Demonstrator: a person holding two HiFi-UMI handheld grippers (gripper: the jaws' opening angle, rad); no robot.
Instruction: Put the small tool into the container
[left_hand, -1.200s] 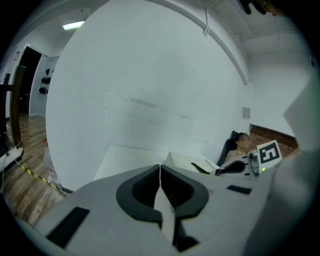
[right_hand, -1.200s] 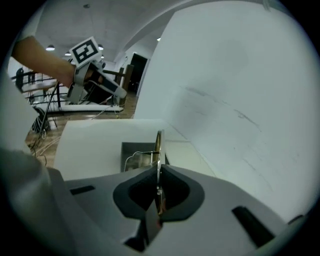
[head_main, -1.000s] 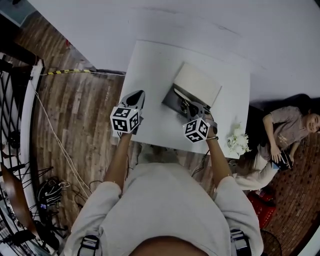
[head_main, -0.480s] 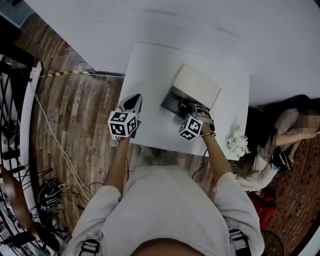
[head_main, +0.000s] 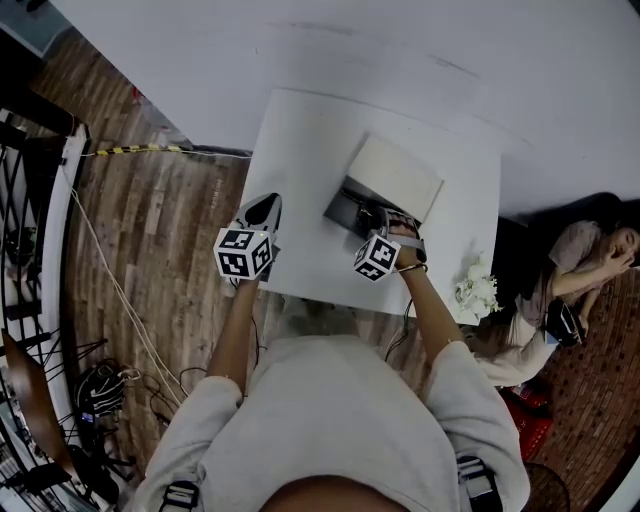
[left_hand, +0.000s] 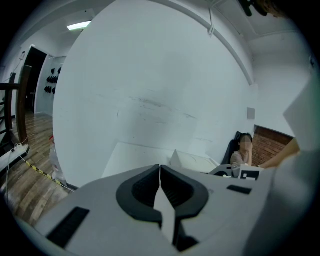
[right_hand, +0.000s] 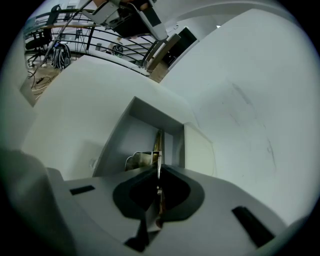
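Observation:
An open grey container (head_main: 343, 208) with its pale lid (head_main: 396, 176) tipped back stands on the white table (head_main: 300, 140). My right gripper (head_main: 386, 216) reaches into it, shut on a thin brass-coloured metal tool (right_hand: 158, 146) that points down toward the container's floor (right_hand: 127, 140). A small bent metal piece (right_hand: 137, 160) lies inside by the tool's tip. My left gripper (head_main: 264, 208) hovers at the table's left front edge, shut and empty; in the left gripper view its jaws (left_hand: 160, 172) meet with nothing between them.
A bunch of white flowers (head_main: 477, 284) sits at the table's front right corner. A person (head_main: 575, 270) sits low to the right beside the table. Cables (head_main: 105, 385) lie on the wooden floor at left. A white wall (head_main: 400, 50) stands behind the table.
My right gripper has sunk into the container with the tool and rolled a little, its marker cube shifting left. The left gripper has hardly moved.

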